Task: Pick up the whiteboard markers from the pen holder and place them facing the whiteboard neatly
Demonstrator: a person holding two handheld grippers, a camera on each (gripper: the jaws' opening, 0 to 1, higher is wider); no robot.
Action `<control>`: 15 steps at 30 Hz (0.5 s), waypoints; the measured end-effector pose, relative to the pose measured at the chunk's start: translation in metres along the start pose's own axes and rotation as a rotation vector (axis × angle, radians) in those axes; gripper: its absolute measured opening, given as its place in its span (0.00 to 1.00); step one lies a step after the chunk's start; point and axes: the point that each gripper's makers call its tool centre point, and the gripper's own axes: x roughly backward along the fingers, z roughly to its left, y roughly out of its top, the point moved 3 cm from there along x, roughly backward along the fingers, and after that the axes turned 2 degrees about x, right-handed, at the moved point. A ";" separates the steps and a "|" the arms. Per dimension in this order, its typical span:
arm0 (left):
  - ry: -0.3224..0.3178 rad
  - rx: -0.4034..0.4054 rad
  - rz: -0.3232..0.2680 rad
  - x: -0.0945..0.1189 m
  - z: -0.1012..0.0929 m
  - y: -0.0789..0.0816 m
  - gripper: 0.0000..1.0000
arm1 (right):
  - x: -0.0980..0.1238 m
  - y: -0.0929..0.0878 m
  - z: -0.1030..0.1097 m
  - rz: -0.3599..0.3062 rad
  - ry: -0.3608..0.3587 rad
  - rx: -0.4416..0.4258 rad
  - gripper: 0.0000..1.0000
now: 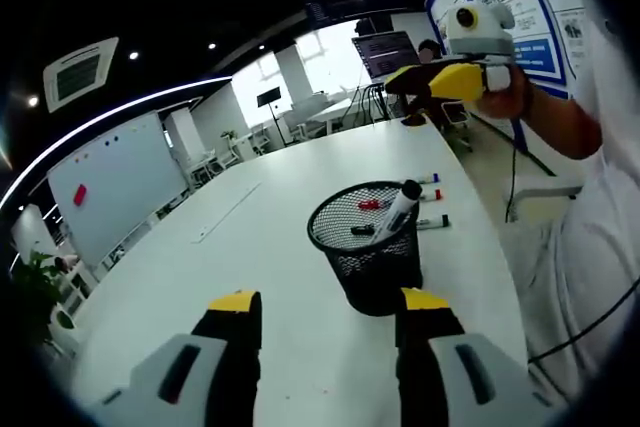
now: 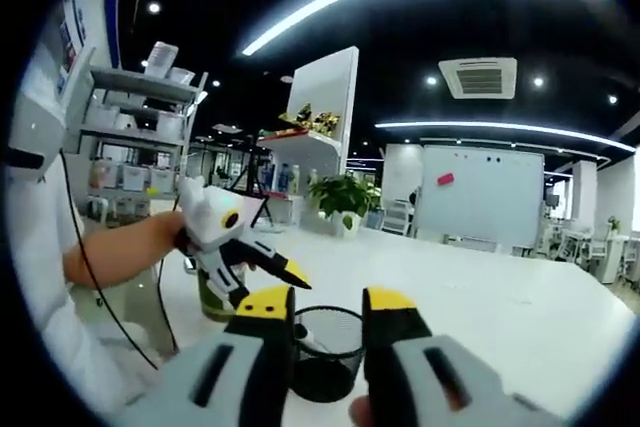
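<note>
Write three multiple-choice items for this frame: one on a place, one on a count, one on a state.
1. Where is the black mesh pen holder?
A. on the white table
B. on the floor
C. on a shelf

2. How many markers lie on the table just beyond the holder?
A. none
B. three
C. six

3. How is the left gripper?
A. shut on a marker
B. shut on the holder
C. open, holding nothing

Answers: 1 A, the holder stands on the tabletop in the left gripper view. 2 B, three markers lie side by side past it. 3 C, its jaws stand apart with nothing between them.
</note>
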 end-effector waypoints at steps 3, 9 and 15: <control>0.000 0.000 0.000 0.000 0.001 0.000 0.55 | -0.001 -0.002 0.001 0.003 0.001 -0.002 0.26; 0.000 0.000 -0.001 0.000 0.002 0.000 0.55 | -0.002 -0.004 0.003 0.004 0.005 -0.007 0.26; 0.001 0.000 0.000 0.000 0.002 -0.001 0.55 | -0.003 -0.006 0.003 0.004 0.002 -0.014 0.26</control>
